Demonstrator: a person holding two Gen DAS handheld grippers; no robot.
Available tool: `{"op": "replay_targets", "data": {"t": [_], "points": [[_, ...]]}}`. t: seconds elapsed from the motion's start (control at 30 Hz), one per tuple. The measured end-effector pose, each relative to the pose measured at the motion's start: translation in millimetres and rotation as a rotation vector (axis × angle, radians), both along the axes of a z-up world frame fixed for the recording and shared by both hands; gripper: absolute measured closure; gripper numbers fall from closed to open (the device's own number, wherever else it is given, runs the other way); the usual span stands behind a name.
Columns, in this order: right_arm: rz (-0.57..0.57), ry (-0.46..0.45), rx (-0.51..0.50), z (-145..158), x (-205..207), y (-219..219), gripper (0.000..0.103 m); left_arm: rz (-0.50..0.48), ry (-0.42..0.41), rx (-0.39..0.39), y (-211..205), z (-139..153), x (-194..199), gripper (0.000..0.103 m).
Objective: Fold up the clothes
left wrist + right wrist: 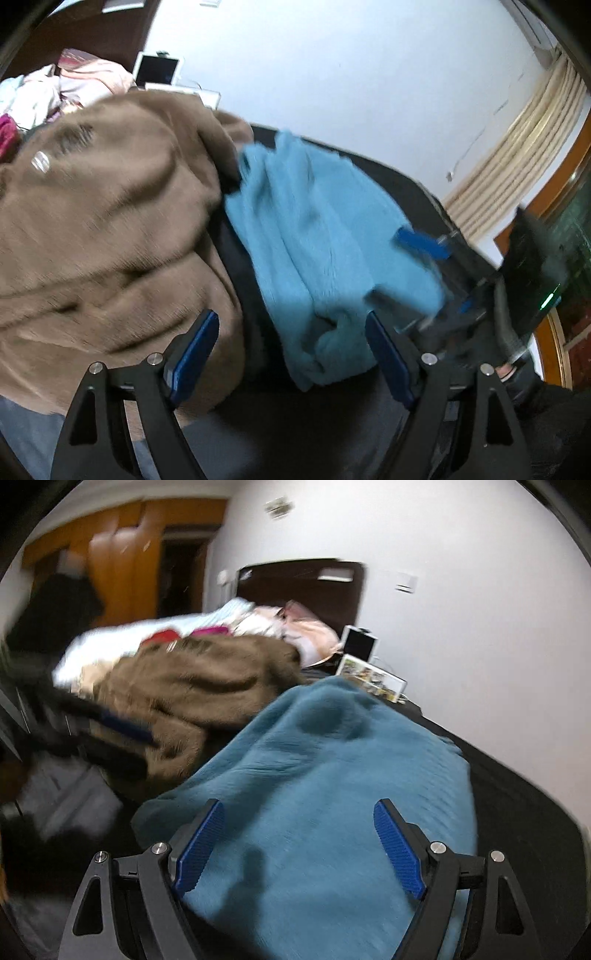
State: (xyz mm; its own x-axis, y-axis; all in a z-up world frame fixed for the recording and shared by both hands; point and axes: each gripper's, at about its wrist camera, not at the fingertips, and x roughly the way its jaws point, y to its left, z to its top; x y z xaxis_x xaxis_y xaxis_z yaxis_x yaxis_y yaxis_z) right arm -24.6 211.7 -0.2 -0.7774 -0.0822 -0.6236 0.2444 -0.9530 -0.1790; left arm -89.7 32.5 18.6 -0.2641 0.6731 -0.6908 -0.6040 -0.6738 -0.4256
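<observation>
A folded teal knit garment (pixel 325 236) lies on a dark surface (pixel 406 192); it fills the lower middle of the right wrist view (pixel 332 775). A brown fleece garment (pixel 110 229) lies crumpled to its left and also shows in the right wrist view (pixel 199 690). My left gripper (pixel 291 325) is open and empty, just above the near end of the teal garment. My right gripper (pixel 299 812) is open and empty over the teal garment. The right gripper shows blurred at the right of the left wrist view (pixel 424 273). The left gripper shows blurred in the right wrist view (pixel 122 734).
A bed with white bedding (pixel 122 642) and several pink and red clothes (pixel 295 624) stands behind. A dark headboard (pixel 303 583) and white wall (pixel 461 627) are at the back. A tablet (pixel 360 642) and picture frame (pixel 373 675) stand by the wall. Curtains (pixel 524 147) hang right.
</observation>
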Motion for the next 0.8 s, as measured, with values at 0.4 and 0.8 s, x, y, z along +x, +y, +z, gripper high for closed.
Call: {"op": "replay_targets", "data": {"t": [0.4,0.8], "points": [[0.044,-0.070,-0.011,-27.4,-6.2,-15.0,0.018,-0.064,-0.025,0.130,48.4,33.3,-45.2,0.018],[0.055,-0.083,-0.065,-27.3,-1.8,-8.2,0.018,0.074,-0.152,0.100,92.1,-7.9,-124.3,0.018]]}}
